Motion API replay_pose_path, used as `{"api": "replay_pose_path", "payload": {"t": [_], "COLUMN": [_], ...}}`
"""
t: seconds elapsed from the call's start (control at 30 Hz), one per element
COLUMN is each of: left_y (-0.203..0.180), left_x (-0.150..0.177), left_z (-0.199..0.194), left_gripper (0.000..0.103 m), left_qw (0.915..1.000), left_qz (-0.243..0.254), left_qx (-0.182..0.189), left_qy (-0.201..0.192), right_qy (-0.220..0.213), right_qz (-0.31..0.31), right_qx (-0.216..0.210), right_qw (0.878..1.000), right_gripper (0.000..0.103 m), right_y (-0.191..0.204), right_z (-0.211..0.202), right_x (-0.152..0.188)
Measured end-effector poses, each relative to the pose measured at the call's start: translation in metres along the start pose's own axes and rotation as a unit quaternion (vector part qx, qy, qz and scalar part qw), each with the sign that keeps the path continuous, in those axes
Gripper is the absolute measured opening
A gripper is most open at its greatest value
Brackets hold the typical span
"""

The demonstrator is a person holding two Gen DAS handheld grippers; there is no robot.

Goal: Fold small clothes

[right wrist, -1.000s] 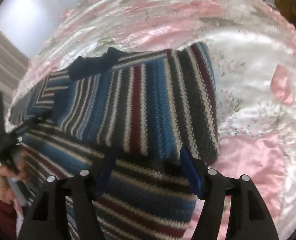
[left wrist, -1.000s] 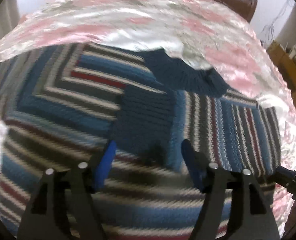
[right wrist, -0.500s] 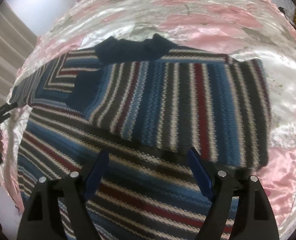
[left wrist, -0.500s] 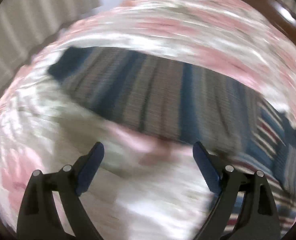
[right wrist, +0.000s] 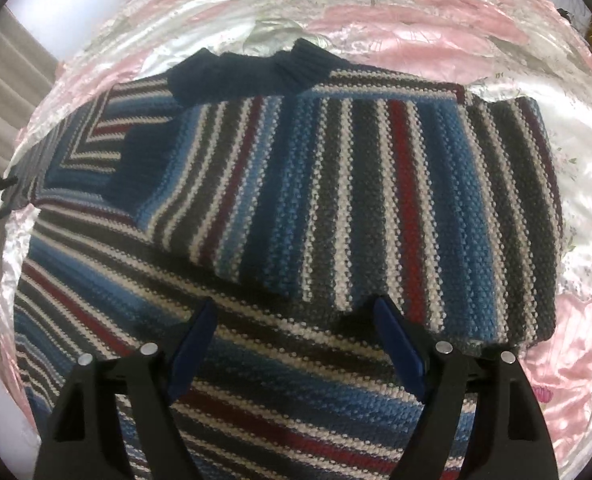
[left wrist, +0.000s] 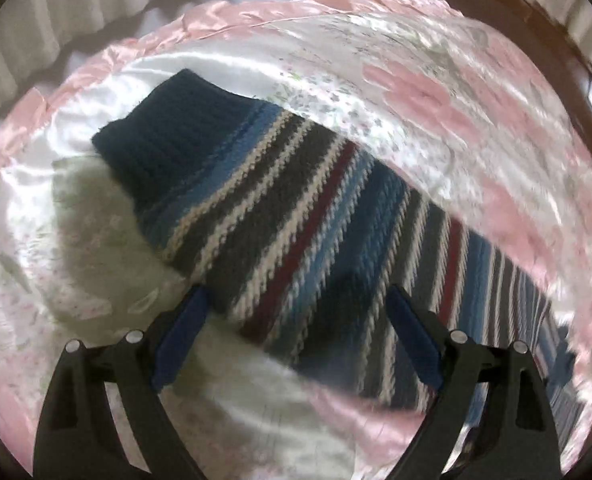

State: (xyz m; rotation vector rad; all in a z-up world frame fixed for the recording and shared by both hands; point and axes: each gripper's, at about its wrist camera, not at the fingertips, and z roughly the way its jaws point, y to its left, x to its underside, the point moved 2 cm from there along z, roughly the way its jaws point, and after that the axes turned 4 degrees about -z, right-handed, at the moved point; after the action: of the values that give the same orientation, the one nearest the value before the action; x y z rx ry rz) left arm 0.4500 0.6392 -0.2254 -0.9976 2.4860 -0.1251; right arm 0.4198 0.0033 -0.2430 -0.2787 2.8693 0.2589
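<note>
Sleeve of the striped blue, grey, white and maroon knitted sweater (left wrist: 296, 216) lies unfolded on the pink-and-white satin bedspread (left wrist: 436, 92), its long axis running diagonally away from the left claw (left wrist: 296, 344), navy cuff (left wrist: 175, 136) farthest. Both claws gape empty; the right claw (right wrist: 296, 340) hovers over the already folded sleeve, so the left is nearer.

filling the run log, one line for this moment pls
left gripper: open over sleeve | right gripper: open over sweater | one sleeve folded in
</note>
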Motion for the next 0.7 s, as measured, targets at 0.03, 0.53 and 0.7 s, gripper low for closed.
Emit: {"api": "replay_pose_path", "payload": {"t": [0.03,0.53,0.7], "left_y": [0.002,-0.013,-0.056], "left_x": [-0.003,-0.009,0.012], "left_z": [0.001,-0.02,-0.057], "left_gripper": [0.089,0.013,0.013], "left_qw": [1.0,0.9929,0.9877], "left_qz": [-0.005,-0.037,0.024], "left_qx": [0.005,0.087,0.113], "left_qy": [-0.004,-0.071,-0.105], "right_qy": [-0.002,-0.005,-0.019], "right_qz": [-0.001,-0.003,-0.002], "right_qx": [-0.001,-0.006,-0.008], "right_qw": [1.0,1.0,1.0], "right_gripper": [0.081,0.081,0.081], "right_y": [0.0,-0.001,-0.006], "right_z": [0.0,0.003,-0.015], "right_x": [0.0,0.005,0.009]}}
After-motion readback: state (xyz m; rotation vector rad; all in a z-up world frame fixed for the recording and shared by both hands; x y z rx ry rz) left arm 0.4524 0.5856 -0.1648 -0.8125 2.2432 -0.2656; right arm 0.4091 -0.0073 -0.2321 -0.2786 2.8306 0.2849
